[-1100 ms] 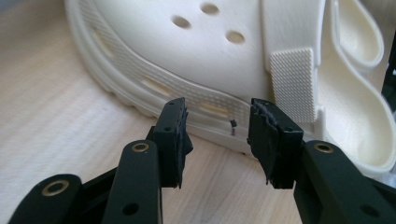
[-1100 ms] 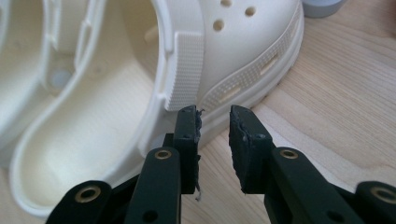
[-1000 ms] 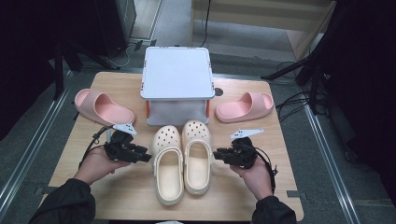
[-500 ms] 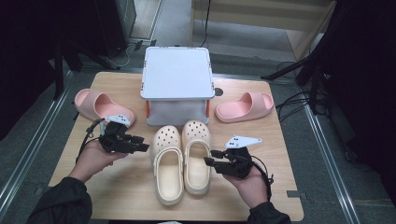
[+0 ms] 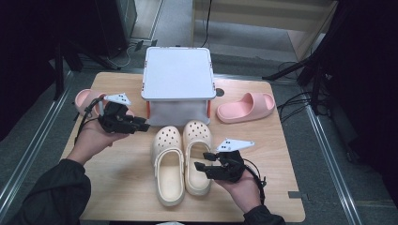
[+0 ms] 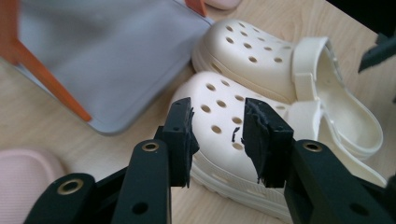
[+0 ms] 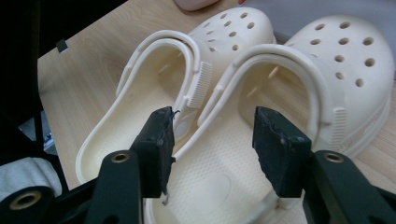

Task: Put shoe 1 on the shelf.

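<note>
Jaws spread on both tools: the left gripper [image 5: 141, 125], held up in the person's left hand [image 5: 91, 138], has just been closing a little yet grips nothing, while the right gripper [image 5: 201, 167], held in the right hand [image 5: 241, 185], has just been opening, with nothing pinched between its pads. Two cream clogs sit side by side at the middle of the wooden bench [image 5: 122, 187], toes toward the far edge. The left clog [image 5: 168, 164] lies just beside the right clog [image 5: 197, 154], their sides touching or nearly so. The left gripper view looks down past the parted jaws onto the holed toe of the nearer clog, apart from it. In the right gripper view the open jaws stand over the heel strap of the right clog, the strap not clamped. Just behind the toes stands a grey lidded box [image 5: 177, 77] with orange latches. One pink slide [image 5: 245, 107] lies to the right of the box, well apart from the clogs; another pink slide [image 5: 85, 99] lies at the left, partly hidden behind the left gripper.
</note>
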